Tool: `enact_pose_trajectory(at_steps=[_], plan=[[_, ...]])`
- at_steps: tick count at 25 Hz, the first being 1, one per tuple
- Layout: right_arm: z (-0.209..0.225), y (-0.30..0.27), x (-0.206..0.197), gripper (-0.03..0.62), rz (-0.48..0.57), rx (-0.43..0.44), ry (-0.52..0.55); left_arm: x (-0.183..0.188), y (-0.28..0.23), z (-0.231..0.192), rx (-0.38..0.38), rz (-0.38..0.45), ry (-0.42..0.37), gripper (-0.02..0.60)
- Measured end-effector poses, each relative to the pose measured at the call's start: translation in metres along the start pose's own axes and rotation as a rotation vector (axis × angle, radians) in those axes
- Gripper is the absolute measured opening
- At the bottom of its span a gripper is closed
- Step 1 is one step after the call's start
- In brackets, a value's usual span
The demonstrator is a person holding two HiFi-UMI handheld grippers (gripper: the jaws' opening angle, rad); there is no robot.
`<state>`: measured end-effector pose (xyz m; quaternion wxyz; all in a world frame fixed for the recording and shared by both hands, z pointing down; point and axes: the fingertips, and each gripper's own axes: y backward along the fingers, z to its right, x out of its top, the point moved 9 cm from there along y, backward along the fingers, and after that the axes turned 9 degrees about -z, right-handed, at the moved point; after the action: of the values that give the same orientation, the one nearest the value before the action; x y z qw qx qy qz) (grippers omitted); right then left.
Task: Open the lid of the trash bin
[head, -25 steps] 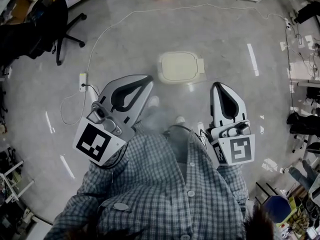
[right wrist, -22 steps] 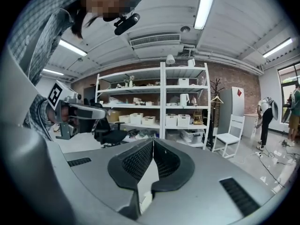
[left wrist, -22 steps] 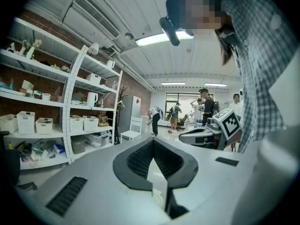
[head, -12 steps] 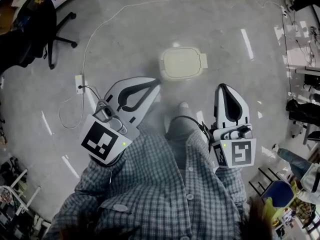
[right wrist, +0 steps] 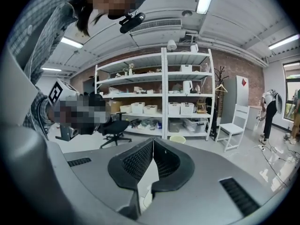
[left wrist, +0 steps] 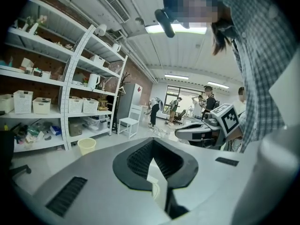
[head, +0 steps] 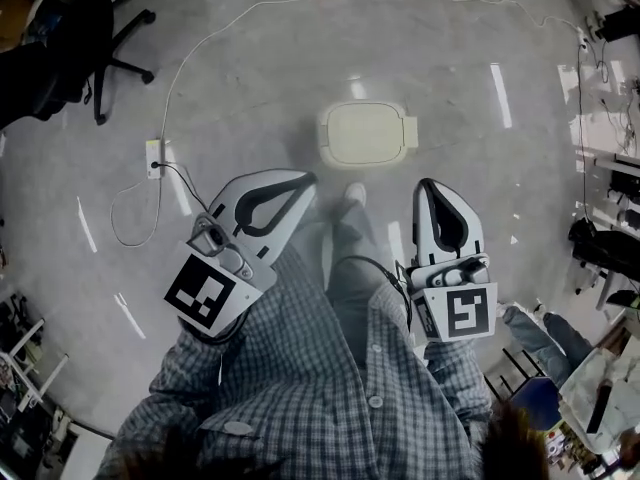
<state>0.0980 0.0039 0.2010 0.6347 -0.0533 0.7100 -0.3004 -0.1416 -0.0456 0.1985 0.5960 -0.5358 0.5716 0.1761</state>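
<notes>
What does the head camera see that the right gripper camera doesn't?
Only the head view clearly shows the trash bin, its lid closed. Only the right gripper view shows the tall shelves and a white chair. Both show the right hand-held gripper, jaws together and empty, and a black office chair.

Floor [head: 250,88] with bin [head: 365,134], cable [head: 258,6], perhaps socket [head: 154,156]

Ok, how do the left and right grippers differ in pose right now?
The left gripper slants, its tips leaning inward toward the trash bin; the right gripper points straight ahead. The left gripper's marker cube sits turned cornerwise, the right gripper's squarer to the camera. Both are shut on nothing, short of the closed bin.
</notes>
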Motion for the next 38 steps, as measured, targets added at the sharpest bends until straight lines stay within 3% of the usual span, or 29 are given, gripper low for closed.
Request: enact_pose_trajectory(at_steps=[4, 8, 17, 31, 38], plan=[[0.010, -0.016, -0.017, 0.018, -0.031, 0.029, -0.014, -0.014, -0.017, -0.002, 0.004, -0.022, 0.011, 0.005], [0.014, -0.030, -0.038, 0.018, -0.054, 0.061, -0.022, -0.034, -0.030, -0.006, 0.012, -0.030, 0.080, 0.005], [0.023, -0.054, -0.086, 0.018, -0.119, 0.075, -0.059, -0.083, -0.068, -0.022, 0.024, -0.081, 0.160, 0.005], [0.033, -0.090, -0.140, 0.018, -0.138, 0.084, -0.130, -0.175, -0.145, -0.056, 0.014, -0.207, 0.177, 0.005], [0.037, -0.102, -0.168, 0.018, -0.215, 0.076, -0.101, -0.218, -0.176, -0.070, 0.011, -0.269, 0.176, 0.005]])
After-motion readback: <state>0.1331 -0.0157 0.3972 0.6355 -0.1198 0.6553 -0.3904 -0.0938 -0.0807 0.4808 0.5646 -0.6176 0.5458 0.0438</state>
